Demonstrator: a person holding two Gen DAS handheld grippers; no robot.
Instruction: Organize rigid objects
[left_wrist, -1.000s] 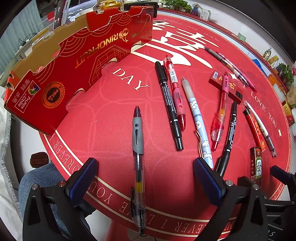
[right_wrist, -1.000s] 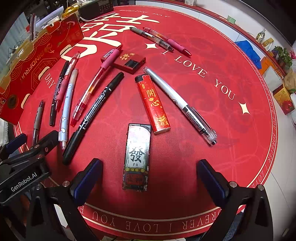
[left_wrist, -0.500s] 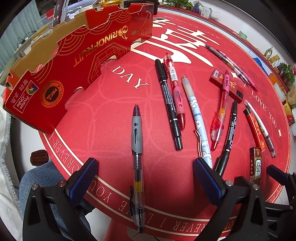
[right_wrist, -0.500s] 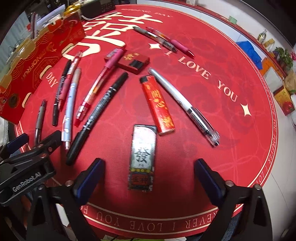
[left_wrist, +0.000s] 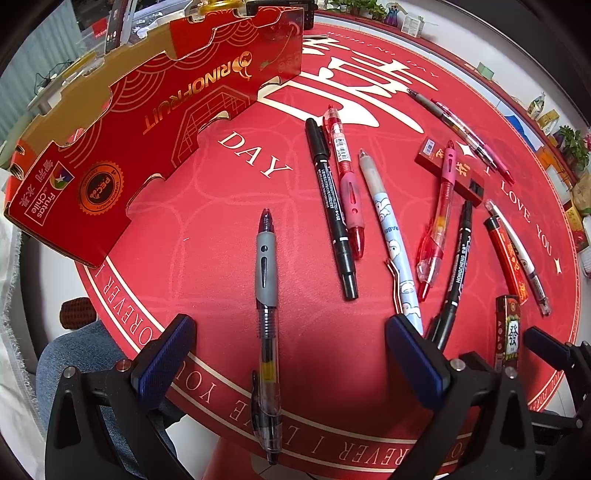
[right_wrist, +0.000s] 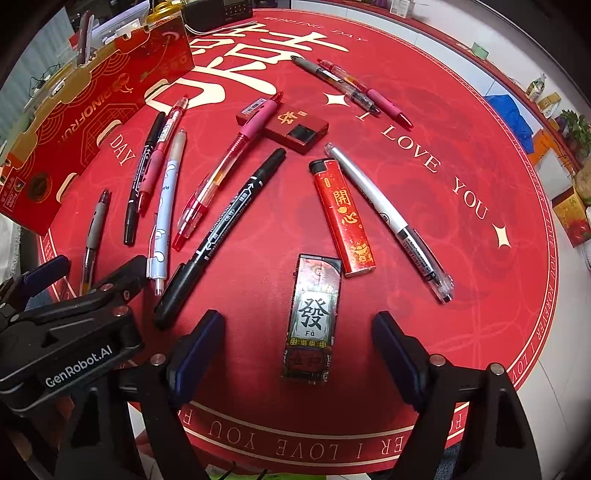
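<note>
Between the spread fingers of the left hand-held gripper (left_wrist: 288, 354) lay the grey pen (left_wrist: 266, 295), flat on the red mat (left_wrist: 207, 206), its long axis running straight away from the camera, tip far and clip end near the mat's edge. That alignment mattered most: the fingers stood either side of the barrel, so closing across it seemed the likely next move. Both pads were apart from the pen and held nothing. The left one looked nearer this pen than the right.

The right hand-held gripper (right_wrist: 299, 350) also stood wide open and empty, with the mahjong lighter (right_wrist: 312, 317) lying lengthwise between its fingers, untouched. Just beyond it lay the red lighter (right_wrist: 343, 218), and beside that the white pen (right_wrist: 388, 218), angled.

Further out, a black marker (left_wrist: 332, 206), a red pen (left_wrist: 345, 177) and a blue pen (left_wrist: 391, 236) lay side by side. Left of them stood the red box (left_wrist: 147, 136), probably where things would go.
</note>
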